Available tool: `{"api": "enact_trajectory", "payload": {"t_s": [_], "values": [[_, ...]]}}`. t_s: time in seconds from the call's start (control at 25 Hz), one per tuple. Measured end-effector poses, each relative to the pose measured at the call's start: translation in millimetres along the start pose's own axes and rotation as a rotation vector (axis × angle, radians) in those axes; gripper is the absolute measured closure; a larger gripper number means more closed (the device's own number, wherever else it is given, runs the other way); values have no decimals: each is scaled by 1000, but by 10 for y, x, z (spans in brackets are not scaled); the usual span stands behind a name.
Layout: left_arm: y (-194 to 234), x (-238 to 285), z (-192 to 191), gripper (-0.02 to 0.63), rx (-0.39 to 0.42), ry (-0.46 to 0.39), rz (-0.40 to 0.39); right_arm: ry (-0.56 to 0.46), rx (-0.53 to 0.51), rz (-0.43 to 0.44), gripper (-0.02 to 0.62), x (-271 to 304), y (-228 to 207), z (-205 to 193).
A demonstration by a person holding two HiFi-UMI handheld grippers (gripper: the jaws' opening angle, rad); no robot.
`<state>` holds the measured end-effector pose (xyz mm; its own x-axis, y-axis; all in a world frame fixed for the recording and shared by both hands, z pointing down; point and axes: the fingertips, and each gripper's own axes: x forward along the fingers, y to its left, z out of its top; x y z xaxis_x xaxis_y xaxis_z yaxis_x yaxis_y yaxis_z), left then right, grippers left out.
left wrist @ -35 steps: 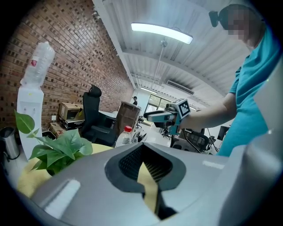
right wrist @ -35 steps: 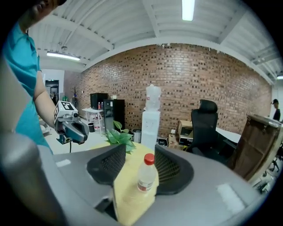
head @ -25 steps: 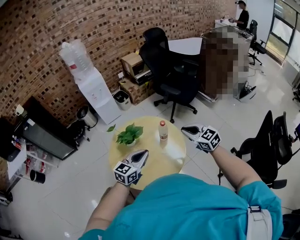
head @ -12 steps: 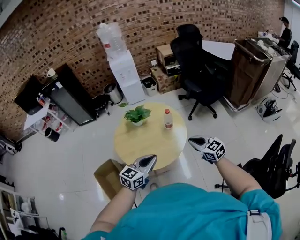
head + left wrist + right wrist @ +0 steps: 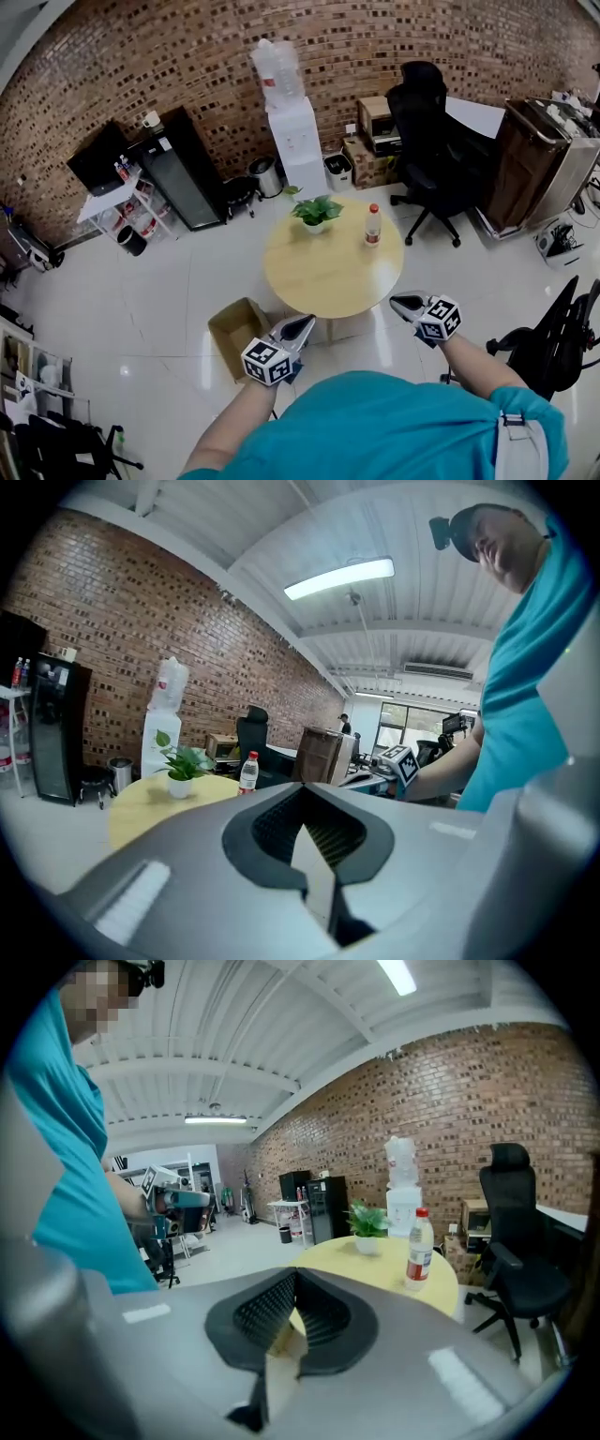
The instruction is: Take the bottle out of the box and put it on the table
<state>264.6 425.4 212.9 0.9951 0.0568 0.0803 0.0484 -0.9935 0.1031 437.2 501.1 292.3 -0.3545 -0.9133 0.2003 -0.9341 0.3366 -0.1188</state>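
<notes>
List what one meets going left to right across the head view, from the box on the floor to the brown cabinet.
cardboard box → potted plant → bottle → black office chair → brown cabinet

Open tabletop (image 5: 328, 272) before plant (image 5: 316, 211) and bottle (image 5: 373, 225), box (image 5: 230, 323) on floor alongside

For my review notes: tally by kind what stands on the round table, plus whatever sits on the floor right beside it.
Bottle: 1
Potted plant: 1
Cardboard box, on the floor: 1
Total: 3
</notes>
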Motion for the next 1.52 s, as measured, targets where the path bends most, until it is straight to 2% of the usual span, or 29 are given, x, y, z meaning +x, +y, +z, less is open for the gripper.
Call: {"api": "enact_trajectory", "payload": {"t_s": [0.16,0.32,0.44,0.64,0.76,0.88,1.04,1.16,1.36,1.44,1.52], "values": [[-248,-691,283,608,16,5,4,10,38,-18,594,22,601,209],[-355,-1591,281,608,-24,23,25,-12,74,-26,594,211,1302,434],[-280,-2153,291,609,-64,18,34,-1,83,-35,593,410,1768,603],[-387,-2678,421,608,-93,-29,39,24,47,-31,592,381,2351,826],[-506,-2811,480,608,-102,-46,43,14,35,-41,592,229,2519,943],[-724,-2737,454,608,-107,-51,50,-6,14,-40,592,-37,2561,952],[-1363,-2410,400,607,-81,-29,41,-35,-7,-17,592,-697,2647,826],[-1913,-1922,349,607,-70,-18,32,-18,-24,18,592,-1274,2571,550],[-2887,-1013,227,608,-96,-14,2,38,-77,78,592,-2283,2389,-23],[-3313,-682,254,608,-71,4,-28,37,-79,80,592,-2671,2247,-153],[-3732,-460,349,608,-31,37,-46,12,-29,77,591,-3033,2147,-198]]}}
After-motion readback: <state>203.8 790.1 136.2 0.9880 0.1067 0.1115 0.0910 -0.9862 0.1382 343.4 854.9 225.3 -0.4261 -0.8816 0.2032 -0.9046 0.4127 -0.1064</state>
